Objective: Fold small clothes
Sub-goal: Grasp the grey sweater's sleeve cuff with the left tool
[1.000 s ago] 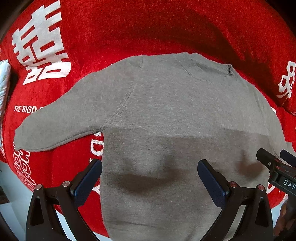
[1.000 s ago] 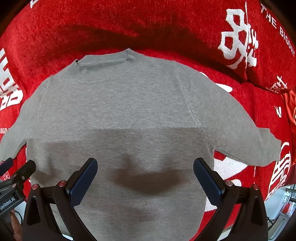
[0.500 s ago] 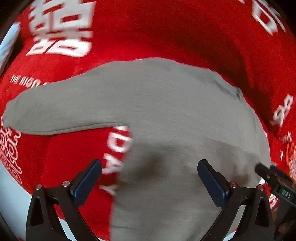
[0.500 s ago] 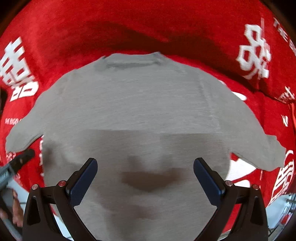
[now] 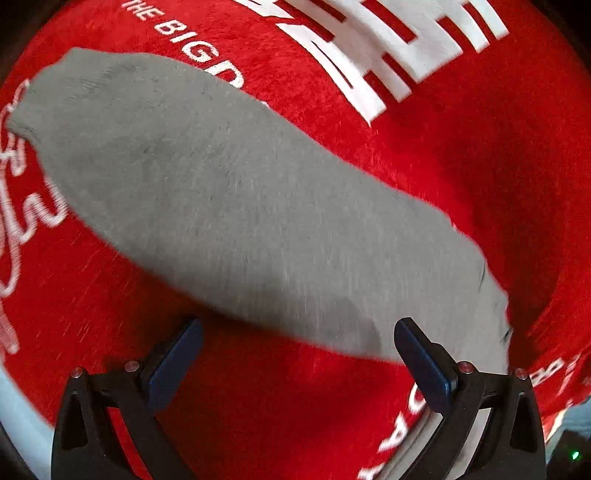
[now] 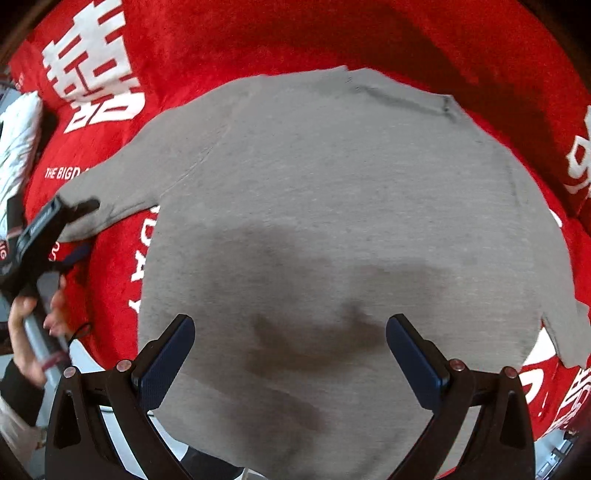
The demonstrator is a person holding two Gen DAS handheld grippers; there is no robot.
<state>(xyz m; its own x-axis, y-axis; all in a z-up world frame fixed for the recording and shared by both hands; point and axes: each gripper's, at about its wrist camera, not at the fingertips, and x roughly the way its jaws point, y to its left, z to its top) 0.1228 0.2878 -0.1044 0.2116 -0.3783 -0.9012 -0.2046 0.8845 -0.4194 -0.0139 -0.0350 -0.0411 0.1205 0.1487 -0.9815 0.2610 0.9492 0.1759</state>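
Observation:
A small grey sweater (image 6: 332,221) lies flat, front up, on a red blanket (image 6: 258,33) with white lettering. Its collar (image 6: 402,98) points away. My right gripper (image 6: 290,350) is open and empty above the sweater's lower body. My left gripper (image 5: 295,358) is open and empty, close above the sweater's left sleeve (image 5: 207,192), which runs diagonally to its cuff (image 5: 44,96). The left gripper also shows in the right wrist view (image 6: 79,229), at the sleeve's end.
The red blanket (image 5: 461,155) covers the whole surface and rises behind the sweater. A white cushion (image 6: 18,136) lies at the far left. The surface's front edge and pale floor (image 6: 122,417) show below the hem.
My left gripper has swung left from the sweater's body to over the left sleeve and come closer. My right gripper has shifted left over the body. Both stay open.

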